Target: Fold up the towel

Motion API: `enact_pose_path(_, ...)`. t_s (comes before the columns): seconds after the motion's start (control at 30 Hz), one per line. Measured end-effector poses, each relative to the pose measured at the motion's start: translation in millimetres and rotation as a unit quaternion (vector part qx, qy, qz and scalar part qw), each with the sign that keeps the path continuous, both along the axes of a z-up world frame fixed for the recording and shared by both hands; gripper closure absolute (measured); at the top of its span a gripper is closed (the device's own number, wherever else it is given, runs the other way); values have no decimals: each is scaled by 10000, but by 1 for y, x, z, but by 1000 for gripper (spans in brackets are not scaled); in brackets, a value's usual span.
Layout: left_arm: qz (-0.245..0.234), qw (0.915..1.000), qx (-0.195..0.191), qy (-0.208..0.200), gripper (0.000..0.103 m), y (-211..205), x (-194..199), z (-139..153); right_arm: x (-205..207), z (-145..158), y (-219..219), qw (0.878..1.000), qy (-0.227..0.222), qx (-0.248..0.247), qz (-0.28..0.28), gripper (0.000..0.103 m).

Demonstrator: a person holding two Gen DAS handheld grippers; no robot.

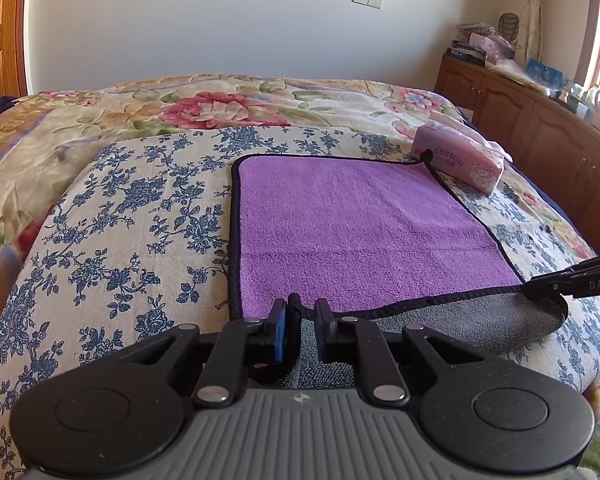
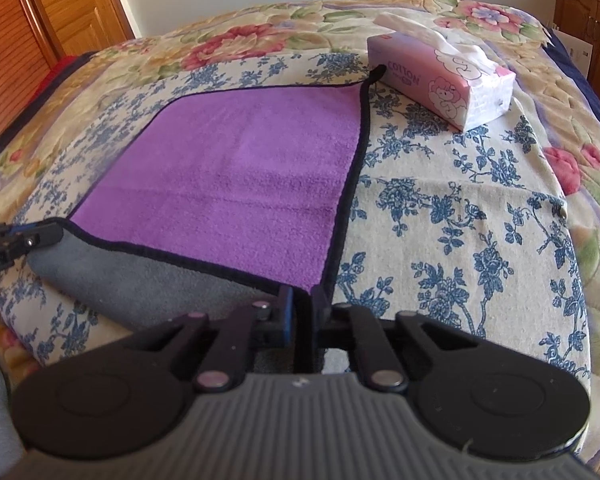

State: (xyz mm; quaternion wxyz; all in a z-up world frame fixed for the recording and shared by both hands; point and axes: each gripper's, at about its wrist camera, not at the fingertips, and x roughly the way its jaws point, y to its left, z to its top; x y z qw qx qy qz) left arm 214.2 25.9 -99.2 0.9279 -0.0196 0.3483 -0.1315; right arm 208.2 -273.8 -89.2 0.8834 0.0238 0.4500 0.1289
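A purple towel (image 1: pixel 356 224) with a black hem and a grey underside lies on the blue-flowered cloth on the bed; it also shows in the right wrist view (image 2: pixel 236 176). Its near edge is lifted and rolled over, so the grey side (image 1: pixel 472 320) shows. My left gripper (image 1: pixel 301 306) is shut on the near left corner of the towel. My right gripper (image 2: pixel 302 294) is shut on the near right corner. Each gripper shows at the edge of the other's view, the right one (image 1: pixel 540 286) and the left one (image 2: pixel 40 236).
A pink tissue box (image 1: pixel 458 158) stands just past the towel's far right corner, also in the right wrist view (image 2: pixel 440 80). A blue-flowered cloth (image 1: pixel 140 216) covers the floral bedspread (image 1: pixel 204 108). A wooden cabinet (image 1: pixel 540 128) stands at the right, a wooden door (image 2: pixel 40 12) at the left.
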Motion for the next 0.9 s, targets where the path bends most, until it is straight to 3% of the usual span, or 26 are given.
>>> enact_pose_path(0.57,-17,10000,6,-28,87,0,-1,1,-2,12,-8,9985,-279,459,-68,99)
enact_pose_path(0.73,-18,9999,-49,-98,96,1,-1,4,-2,14,-7,9983,-378,435,-70,99)
enact_pose_path(0.9,-23,9997,-123,-232,97,1,-4,9,-2,15,-6,9981,-476,399,-52,100)
